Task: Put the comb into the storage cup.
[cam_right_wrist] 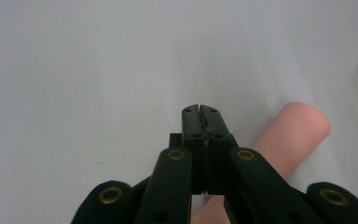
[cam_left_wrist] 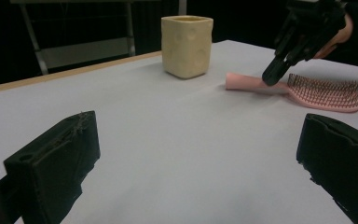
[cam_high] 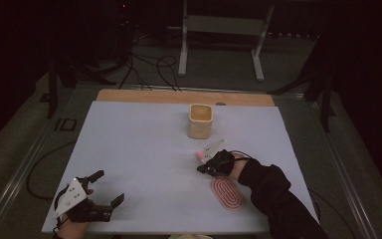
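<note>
- Brush [cam_high: 227,193] lies lower right of the high view on the table [cam_high: 144,149]; your sleeve [cam_high: 273,191] covers its edge, and its handle is hidden under your right gripper [cam_high: 202,168].
- Right gripper view: jaws pressed together with nothing between them, directly above the pink handle [cam_right_wrist: 293,135], which is cut off at the bottom edge.
- Your left gripper [cam_high: 110,186], lower left, has jaws wide apart and empty.
- Cup [cam_high: 200,121] stands at upper centre, well apart from the brush.
</note>
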`<state>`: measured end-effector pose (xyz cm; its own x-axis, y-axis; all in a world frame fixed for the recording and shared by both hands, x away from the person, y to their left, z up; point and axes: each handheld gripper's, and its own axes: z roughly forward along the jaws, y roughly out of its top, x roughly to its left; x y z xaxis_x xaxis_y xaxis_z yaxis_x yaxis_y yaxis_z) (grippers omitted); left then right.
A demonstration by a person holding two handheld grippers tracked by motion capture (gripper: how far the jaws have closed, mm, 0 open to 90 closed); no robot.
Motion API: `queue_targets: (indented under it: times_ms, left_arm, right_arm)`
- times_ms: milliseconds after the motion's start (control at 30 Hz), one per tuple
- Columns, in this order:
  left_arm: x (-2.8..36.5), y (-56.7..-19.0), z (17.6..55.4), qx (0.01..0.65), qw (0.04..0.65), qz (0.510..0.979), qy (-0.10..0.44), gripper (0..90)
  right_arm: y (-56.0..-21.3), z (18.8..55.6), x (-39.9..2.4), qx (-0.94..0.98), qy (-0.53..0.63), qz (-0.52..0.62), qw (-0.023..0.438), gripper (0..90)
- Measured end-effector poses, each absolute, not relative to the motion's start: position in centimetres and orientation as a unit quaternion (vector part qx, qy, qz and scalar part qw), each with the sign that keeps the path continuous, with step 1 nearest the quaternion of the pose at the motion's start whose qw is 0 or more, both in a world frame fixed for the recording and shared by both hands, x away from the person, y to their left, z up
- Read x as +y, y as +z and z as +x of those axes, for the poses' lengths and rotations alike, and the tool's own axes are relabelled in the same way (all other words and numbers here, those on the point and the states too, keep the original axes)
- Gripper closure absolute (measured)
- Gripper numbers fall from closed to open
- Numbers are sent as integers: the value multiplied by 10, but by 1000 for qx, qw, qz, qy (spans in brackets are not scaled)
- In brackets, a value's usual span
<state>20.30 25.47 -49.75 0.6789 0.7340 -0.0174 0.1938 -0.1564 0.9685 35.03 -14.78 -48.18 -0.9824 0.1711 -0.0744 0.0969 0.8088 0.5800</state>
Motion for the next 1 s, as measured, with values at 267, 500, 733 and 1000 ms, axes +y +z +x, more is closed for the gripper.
queue_targets:
  times_ms: [267, 500, 733, 1000]
  left_arm:
    - [255, -498, 203, 320, 565, 722, 240, 3]
    - [255, -497, 203, 321, 566, 721, 240, 3]
    - [255, -498, 203, 322, 566, 721, 239, 2]
    - [255, -498, 203, 320, 563, 723, 240, 3]
  right_arm:
    - [-489, 358, -139, 959, 263, 70, 72, 900]
    - [-493, 362, -139, 965, 239, 72, 79, 900]
    - [-495, 366, -143, 967, 229, 81, 81, 900]
    - [-495, 373, -158, 966, 220, 106, 85, 900]
